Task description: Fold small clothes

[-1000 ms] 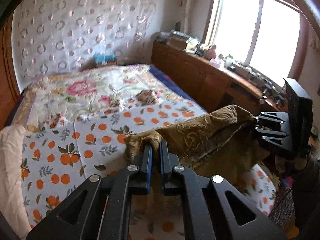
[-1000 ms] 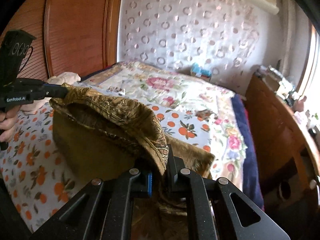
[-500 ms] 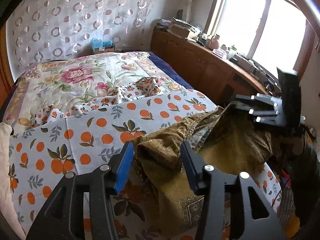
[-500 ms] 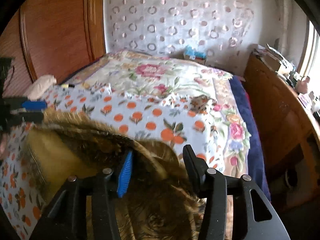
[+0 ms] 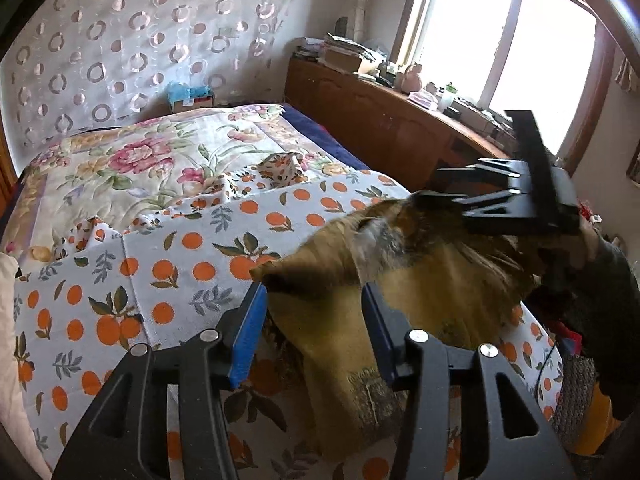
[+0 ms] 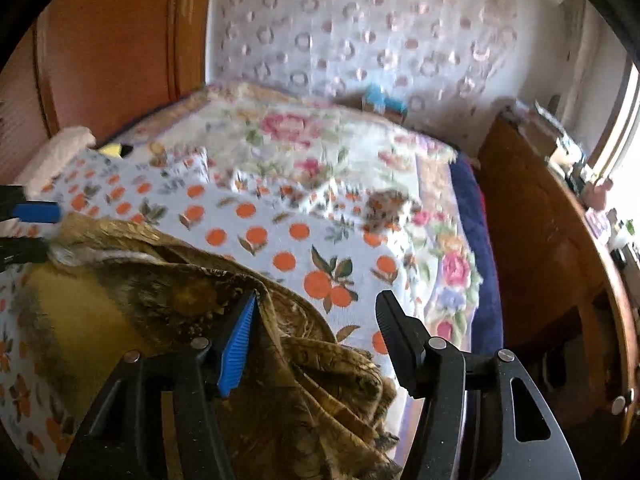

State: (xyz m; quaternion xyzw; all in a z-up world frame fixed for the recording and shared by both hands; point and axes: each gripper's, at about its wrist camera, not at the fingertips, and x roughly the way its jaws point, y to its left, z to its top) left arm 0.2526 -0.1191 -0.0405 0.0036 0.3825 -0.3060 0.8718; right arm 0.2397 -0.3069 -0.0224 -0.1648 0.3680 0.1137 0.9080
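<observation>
Jaws of my left gripper (image 5: 314,312) and right gripper (image 6: 316,320) have just been opening and grip nothing; the olive-gold patterned garment (image 5: 404,288), crumpled and bunched, lies between them near the bed's (image 5: 168,248) near edge.

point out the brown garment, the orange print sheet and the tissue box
brown garment (image 5: 432,300), left wrist view, on its plain yellow-brown middle
orange print sheet (image 5: 180,256), left wrist view, on a flat stretch
tissue box (image 5: 191,98), left wrist view, on its front
</observation>
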